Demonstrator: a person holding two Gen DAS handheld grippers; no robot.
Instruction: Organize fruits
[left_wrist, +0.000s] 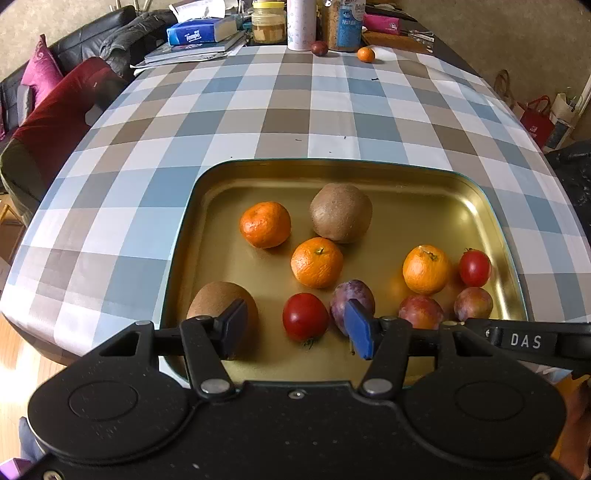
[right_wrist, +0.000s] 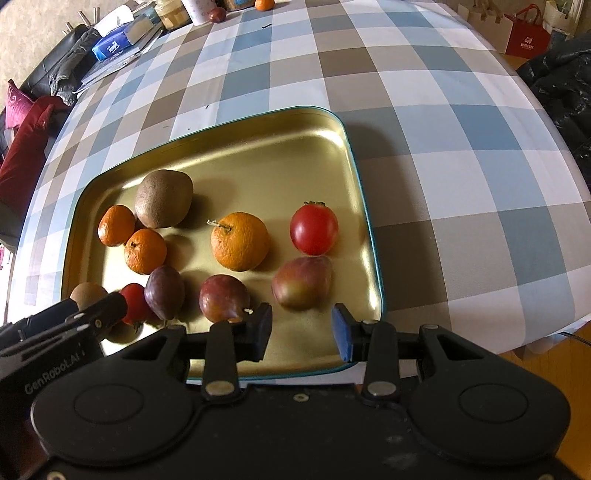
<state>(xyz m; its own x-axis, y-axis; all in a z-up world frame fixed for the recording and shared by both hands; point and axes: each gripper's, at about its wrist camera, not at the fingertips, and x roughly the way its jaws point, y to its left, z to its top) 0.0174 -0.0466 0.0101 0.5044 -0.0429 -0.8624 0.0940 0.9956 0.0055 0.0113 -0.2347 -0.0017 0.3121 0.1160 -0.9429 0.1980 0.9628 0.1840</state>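
Note:
A gold tray on the checkered table holds two kiwis, three oranges, two red tomatoes and three plums. The tray also shows in the right wrist view. My left gripper is open and empty, just above the near tomato, between the near kiwi and a plum. My right gripper is open and empty over the tray's near right corner, just short of a reddish plum. A lone orange and a dark plum lie at the table's far end.
Jars, a white cup, a tissue box and books stand at the far end. A sofa with red cushions is to the left. Shopping bags are on the floor at right.

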